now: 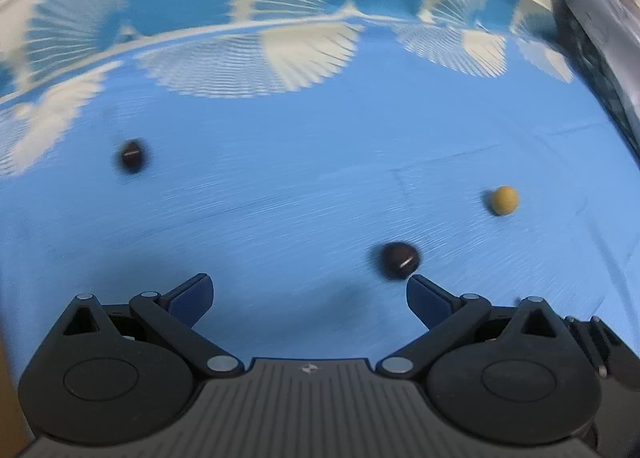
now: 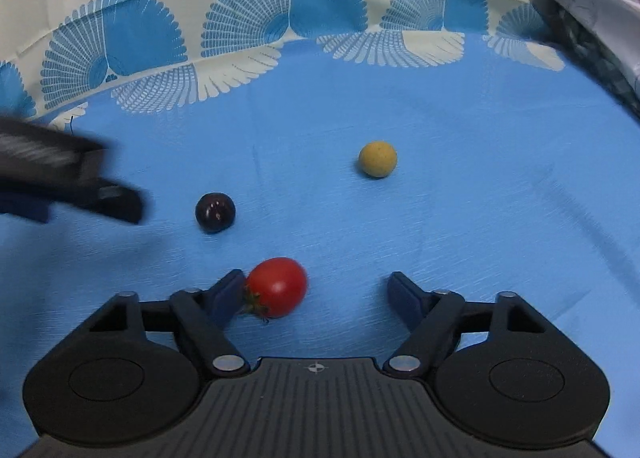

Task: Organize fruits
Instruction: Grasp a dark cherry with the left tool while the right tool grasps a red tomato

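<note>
Our right gripper (image 2: pixel 316 290) gapes wide, its left finger touching the cherry tomato (image 2: pixel 277 286) on the blue tablecloth (image 2: pixel 480 217). Our left gripper (image 1: pixel 310 294) is wide open, empty, near a dark grape (image 1: pixel 399 260).

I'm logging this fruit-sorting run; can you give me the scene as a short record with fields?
surface: blue cloth with fan-patterned border
fruits, right wrist view: red tomato, dark plum, yellow fruit
fruits, left wrist view: two dark plums, far one
right gripper: jaws open, left finger touching the tomato
left gripper: jaws open, empty, blurred
</note>
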`<state>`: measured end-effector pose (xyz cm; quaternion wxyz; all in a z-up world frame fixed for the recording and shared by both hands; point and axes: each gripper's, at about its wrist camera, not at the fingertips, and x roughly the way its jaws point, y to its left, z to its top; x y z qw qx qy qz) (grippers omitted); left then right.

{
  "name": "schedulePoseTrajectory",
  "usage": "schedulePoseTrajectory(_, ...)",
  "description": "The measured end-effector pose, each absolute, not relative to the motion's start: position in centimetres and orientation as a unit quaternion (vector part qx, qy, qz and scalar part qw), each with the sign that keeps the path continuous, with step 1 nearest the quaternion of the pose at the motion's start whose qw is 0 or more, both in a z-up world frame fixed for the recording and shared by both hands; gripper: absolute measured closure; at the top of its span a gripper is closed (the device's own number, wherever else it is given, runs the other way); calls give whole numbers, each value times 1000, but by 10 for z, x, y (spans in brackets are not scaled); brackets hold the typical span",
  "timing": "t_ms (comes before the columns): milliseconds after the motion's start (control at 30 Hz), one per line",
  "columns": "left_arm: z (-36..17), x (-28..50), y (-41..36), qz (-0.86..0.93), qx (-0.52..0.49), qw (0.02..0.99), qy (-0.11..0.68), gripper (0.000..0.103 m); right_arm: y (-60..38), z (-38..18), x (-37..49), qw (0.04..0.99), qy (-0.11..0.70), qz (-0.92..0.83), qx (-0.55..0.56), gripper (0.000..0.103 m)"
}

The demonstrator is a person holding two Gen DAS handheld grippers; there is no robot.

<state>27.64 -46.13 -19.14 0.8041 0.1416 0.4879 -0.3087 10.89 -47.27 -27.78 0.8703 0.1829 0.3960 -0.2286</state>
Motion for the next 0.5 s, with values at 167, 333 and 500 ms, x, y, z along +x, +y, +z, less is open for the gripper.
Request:
schedulePoseTrajectory(167,-214,282,-490,-320,155,791,497,0,-475,-280,106,880,381,-222,175,30)
schedulePoseTrajectory(333,-219,277,-500,-325,161,797,482,13,-469,-279,107,881,388,-219,157,38)
schedulePoseTrajectory(500,-207,265,-501,-374,149,785,471,73,-472,-273,102,880,387,-203,185,72)
